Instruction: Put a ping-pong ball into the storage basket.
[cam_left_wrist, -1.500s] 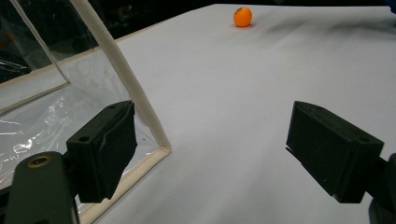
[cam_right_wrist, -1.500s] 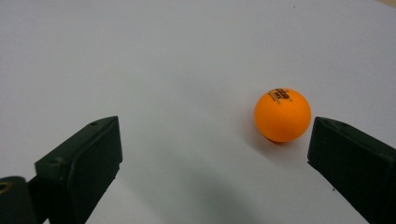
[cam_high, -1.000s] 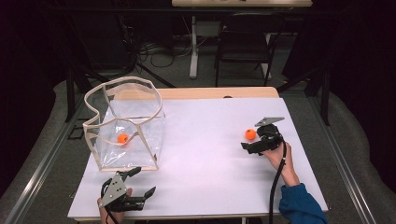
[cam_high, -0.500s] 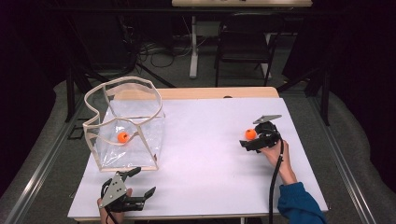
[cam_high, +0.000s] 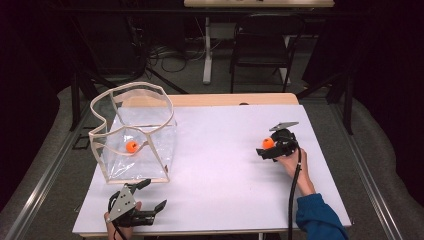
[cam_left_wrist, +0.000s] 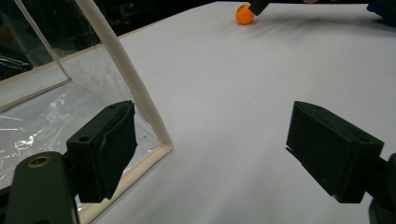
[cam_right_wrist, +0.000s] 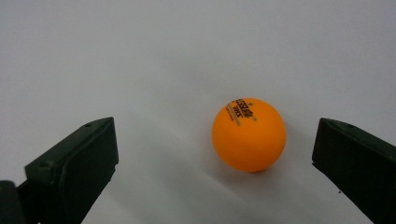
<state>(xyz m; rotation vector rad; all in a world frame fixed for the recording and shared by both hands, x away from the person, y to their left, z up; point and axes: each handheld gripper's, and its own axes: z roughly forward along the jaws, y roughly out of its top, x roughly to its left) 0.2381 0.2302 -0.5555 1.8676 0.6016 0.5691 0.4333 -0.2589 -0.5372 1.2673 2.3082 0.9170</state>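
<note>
My right tool (cam_high: 267, 148) stands open near the counter's (cam_high: 220, 150) right edge, the orange ball (cam_right_wrist: 249, 134) resting on the white surface between its jaws, nearer the right-hand jaw, untouched by either; a straight close should take it; my left tool (cam_high: 150, 200), jaws also apart and empty, waits at the near edge beside the clear bag (cam_high: 145, 150) holding a second ball (cam_high: 132, 146).

- Ball (cam_right_wrist: 249, 134): smooth orange plastic, slight sheen, printed lettering.
- Bag (cam_high: 145, 145): clear glossy film, cream padded rim.
- Table (cam_high: 225, 165) under ball: matt white, smooth.
</note>
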